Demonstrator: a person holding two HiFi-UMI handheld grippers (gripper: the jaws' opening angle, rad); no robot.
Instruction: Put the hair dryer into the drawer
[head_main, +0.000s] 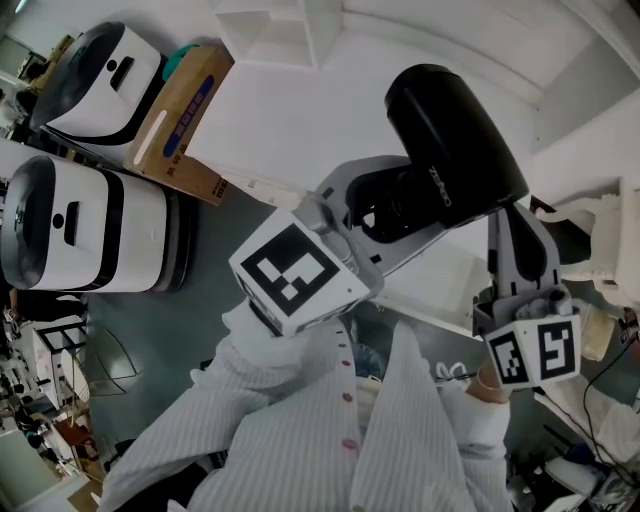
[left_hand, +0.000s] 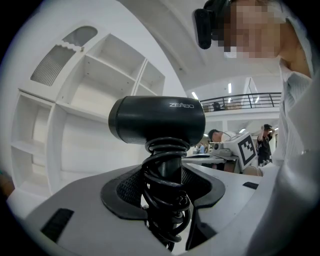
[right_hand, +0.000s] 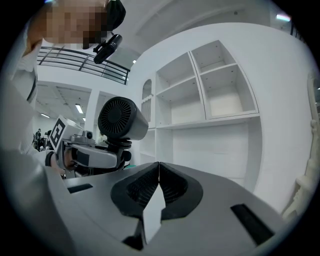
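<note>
Left tool (left_hand: 165, 192) is clamping the hair dryer (left_hand: 157, 120) by its handle, over the cord (left_hand: 167, 205) coiled round it. The dryer's body is standing upright just above the jaws. Right tool (right_hand: 159, 189) is sitting clenched on nothing, off to the side. White shelving (right_hand: 215, 105) is rising beyond both; no drawer is showing. Risk: the pads are bearing on cord loops, not bare handle, so the top-heavy dryer could pivot or slip, and a loop could snag the drawer's edge.
</note>
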